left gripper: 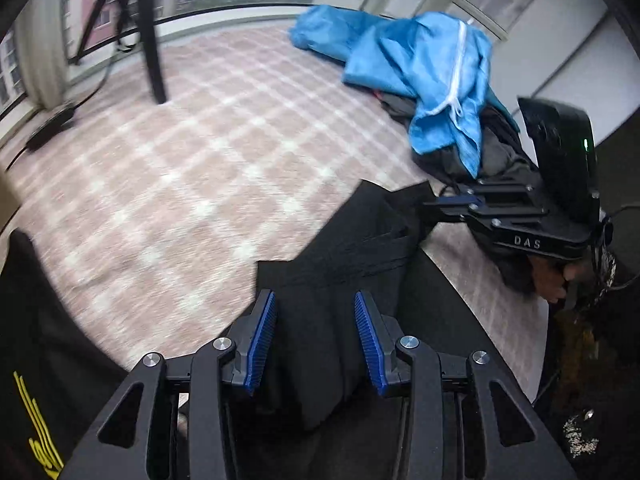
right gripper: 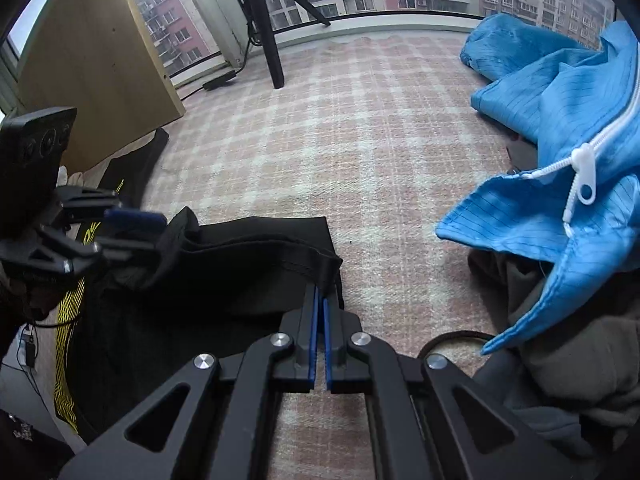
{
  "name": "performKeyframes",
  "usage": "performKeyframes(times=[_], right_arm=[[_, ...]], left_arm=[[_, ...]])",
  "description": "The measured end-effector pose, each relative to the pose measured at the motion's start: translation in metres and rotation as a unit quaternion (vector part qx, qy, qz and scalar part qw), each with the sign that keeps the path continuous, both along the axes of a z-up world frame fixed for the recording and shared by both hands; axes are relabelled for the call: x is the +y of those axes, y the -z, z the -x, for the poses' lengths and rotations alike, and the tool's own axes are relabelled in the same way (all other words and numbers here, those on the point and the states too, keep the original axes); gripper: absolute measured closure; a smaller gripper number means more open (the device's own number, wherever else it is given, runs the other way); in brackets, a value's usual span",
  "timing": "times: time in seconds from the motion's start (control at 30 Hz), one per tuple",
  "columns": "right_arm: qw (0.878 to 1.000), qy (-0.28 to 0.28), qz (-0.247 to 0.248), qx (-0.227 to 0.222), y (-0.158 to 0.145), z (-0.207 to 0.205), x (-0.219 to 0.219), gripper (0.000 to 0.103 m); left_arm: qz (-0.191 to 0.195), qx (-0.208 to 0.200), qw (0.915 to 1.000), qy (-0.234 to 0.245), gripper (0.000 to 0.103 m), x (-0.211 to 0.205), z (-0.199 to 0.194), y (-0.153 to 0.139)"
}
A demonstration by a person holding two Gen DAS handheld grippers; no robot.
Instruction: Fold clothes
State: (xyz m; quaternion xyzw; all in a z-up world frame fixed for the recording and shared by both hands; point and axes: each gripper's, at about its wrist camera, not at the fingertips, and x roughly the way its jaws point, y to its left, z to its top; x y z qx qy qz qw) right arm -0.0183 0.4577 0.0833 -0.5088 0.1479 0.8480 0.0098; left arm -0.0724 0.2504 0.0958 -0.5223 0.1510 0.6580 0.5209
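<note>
A black garment [left gripper: 360,248] with yellow print [right gripper: 68,320] lies partly folded on the pink checked cloth [left gripper: 180,160]. In the left wrist view my left gripper [left gripper: 315,298] stands open, and a fold of the black garment lies loosely between its blue pads [left gripper: 262,340]. My right gripper [right gripper: 320,296] is shut on the black garment's [right gripper: 248,264] right hem and holds it a little off the cloth. The left wrist view shows the right gripper [left gripper: 434,206] at the garment's far corner. From the right wrist the left gripper [right gripper: 156,232] appears blurred at the garment's left fold.
A crumpled blue zip jacket [right gripper: 560,120] lies over grey clothes [right gripper: 560,340] at the right. A black tripod [right gripper: 272,52] stands at the far window edge, with a wooden board [right gripper: 92,60] to its left. A hand [left gripper: 548,280] grips the right tool.
</note>
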Motion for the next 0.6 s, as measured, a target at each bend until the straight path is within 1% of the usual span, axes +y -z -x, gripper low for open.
performKeyframes(times=[0.03, 0.07, 0.1, 0.13, 0.17, 0.2, 0.3, 0.37, 0.4, 0.43, 0.5, 0.53, 0.6], right_arm=[[1.0, 0.003, 0.002, -0.001, 0.001, 0.001, 0.001, 0.101], [1.0, 0.004, 0.002, 0.0, 0.0, 0.001, 0.001, 0.101], [1.0, 0.005, 0.003, 0.0, 0.0, 0.002, 0.001, 0.101], [1.0, 0.006, 0.003, 0.001, 0.0, 0.004, 0.001, 0.101], [1.0, 0.005, 0.001, 0.003, -0.002, 0.005, 0.001, 0.101], [1.0, 0.005, -0.001, 0.005, -0.003, 0.007, 0.0, 0.101], [1.0, -0.002, -0.005, 0.011, -0.01, 0.012, -0.001, 0.1], [1.0, -0.01, -0.011, 0.012, -0.014, 0.016, -0.003, 0.101], [1.0, -0.012, -0.012, 0.011, -0.014, 0.017, -0.004, 0.1], [1.0, -0.015, -0.013, 0.01, -0.014, 0.018, -0.005, 0.101], [1.0, -0.017, -0.014, 0.008, -0.014, 0.019, -0.006, 0.101], [1.0, -0.017, -0.014, 0.007, -0.014, 0.02, -0.007, 0.1], [1.0, -0.019, -0.013, 0.006, -0.014, 0.022, -0.009, 0.1]], left_arm=[[0.002, 0.004, 1.0, 0.007, 0.066, 0.003, -0.004, 0.001], [0.009, 0.013, 0.9998, 0.015, 0.069, 0.004, -0.008, 0.003], [0.016, 0.022, 0.9994, 0.022, 0.086, 0.005, -0.012, 0.004], [0.023, 0.031, 0.9989, 0.027, 0.096, 0.006, -0.015, 0.006], [0.029, 0.037, 0.9987, 0.021, 0.103, 0.006, -0.015, 0.008], [0.027, 0.042, 0.9987, 0.011, 0.103, 0.002, -0.012, 0.008], [0.002, 0.026, 0.9995, -0.019, 0.103, -0.013, -0.001, 0.003], [-0.017, 0.014, 0.9983, -0.054, 0.103, -0.028, 0.014, -0.004], [-0.015, 0.01, 0.9979, -0.062, 0.101, -0.03, 0.019, -0.005], [-0.014, 0.006, 0.9976, -0.067, 0.091, -0.032, 0.024, -0.005], [-0.015, -0.004, 0.9981, -0.06, 0.055, -0.028, 0.026, -0.004], [-0.015, -0.005, 0.9983, -0.056, 0.054, -0.026, 0.027, -0.002], [-0.003, 0.011, 0.999, -0.042, 0.055, -0.017, 0.023, 0.004]])
